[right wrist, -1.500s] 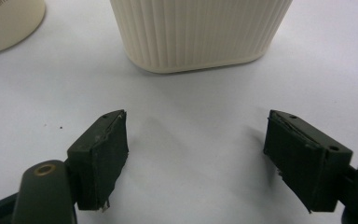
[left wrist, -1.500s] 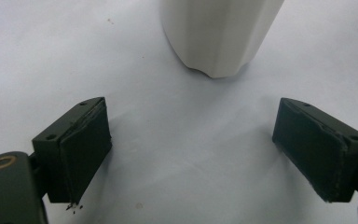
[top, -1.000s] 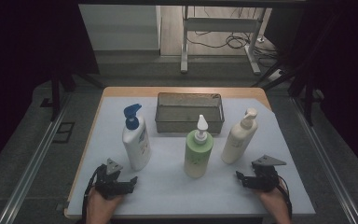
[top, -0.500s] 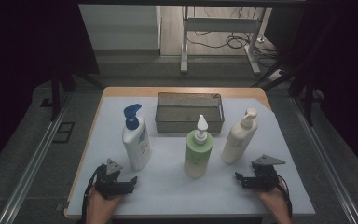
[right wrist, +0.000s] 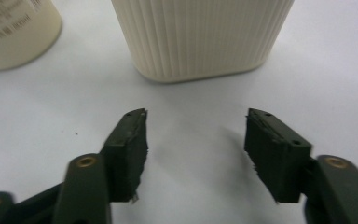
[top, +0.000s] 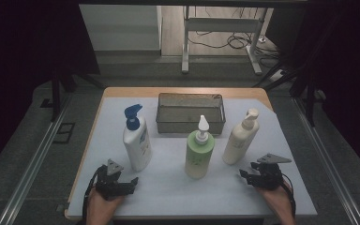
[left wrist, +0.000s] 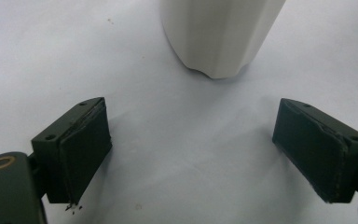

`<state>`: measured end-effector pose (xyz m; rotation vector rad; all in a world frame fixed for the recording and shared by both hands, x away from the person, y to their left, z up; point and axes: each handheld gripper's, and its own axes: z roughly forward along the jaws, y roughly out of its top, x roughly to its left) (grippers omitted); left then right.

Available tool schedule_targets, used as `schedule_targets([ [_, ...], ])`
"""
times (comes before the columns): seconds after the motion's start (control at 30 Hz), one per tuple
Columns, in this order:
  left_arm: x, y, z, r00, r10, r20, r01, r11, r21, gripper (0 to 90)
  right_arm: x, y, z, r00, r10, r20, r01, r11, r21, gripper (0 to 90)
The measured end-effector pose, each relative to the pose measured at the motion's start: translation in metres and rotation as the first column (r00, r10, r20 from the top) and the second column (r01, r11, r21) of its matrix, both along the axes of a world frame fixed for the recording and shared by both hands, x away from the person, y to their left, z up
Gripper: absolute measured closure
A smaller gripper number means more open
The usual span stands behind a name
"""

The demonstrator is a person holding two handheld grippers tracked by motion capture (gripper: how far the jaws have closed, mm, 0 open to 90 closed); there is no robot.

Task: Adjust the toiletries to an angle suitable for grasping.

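- Three bottles noted upright on the white table cover (top: 178, 192), all on the person's side of the wire basket (top: 190, 113).
- White bottle with blue pump (top: 137, 140) found to the near left of the basket; green bottle (top: 199, 152) directly nearer the person than the basket; cream ribbed bottle (top: 239, 140) to the near right of the basket.
- Left gripper (top: 130, 182) found resting low on the cover, just on the person's side of the white bottle with blue pump, apart from it; held in the left hand (top: 101, 206).
- Jaws of the left gripper recorded wide apart in the left gripper view, nothing between them, base of the white bottle ahead and untouched.
- Right gripper (top: 244, 174) found low on the cover, just on the person's side of the cream ribbed bottle, not in contact; held in the right hand (top: 277, 201).
- Jaws of the right gripper recorded spread in the right gripper view, bare cover between them, ribbed base straight ahead, base of the green bottle at upper left.
- Basket judged empty as far as visible.
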<state>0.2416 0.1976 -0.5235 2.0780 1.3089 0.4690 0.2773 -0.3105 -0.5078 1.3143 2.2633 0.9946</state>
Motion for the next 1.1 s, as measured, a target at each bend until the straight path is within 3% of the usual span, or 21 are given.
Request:
schedule_targets([
  [0.4,0.000,0.000,0.000,1.0000,0.000,0.000,0.000,1.0000,0.000,10.7,0.011,-0.010,0.005,0.9999,-0.002,0.010,0.002,0.999,0.044,69.7],
  [0.67,0.000,0.000,0.000,1.0000,0.000,0.001,0.000,1.0000,0.000,10.8,0.004,0.006,0.013,0.9988,0.041,0.028,-0.042,0.998,0.052,87.5],
  [1.0,0.000,0.000,0.000,1.0000,0.000,0.001,0.000,1.0000,-0.001,10.7,0.000,0.030,0.020,0.9970,0.072,0.029,-0.075,0.991,0.107,89.6],
  [1.1,0.000,0.000,0.000,1.0000,0.000,0.001,0.000,1.0000,-0.001,10.7,0.001,0.042,0.021,0.9961,0.082,0.033,-0.085,0.991,0.101,89.6],
])
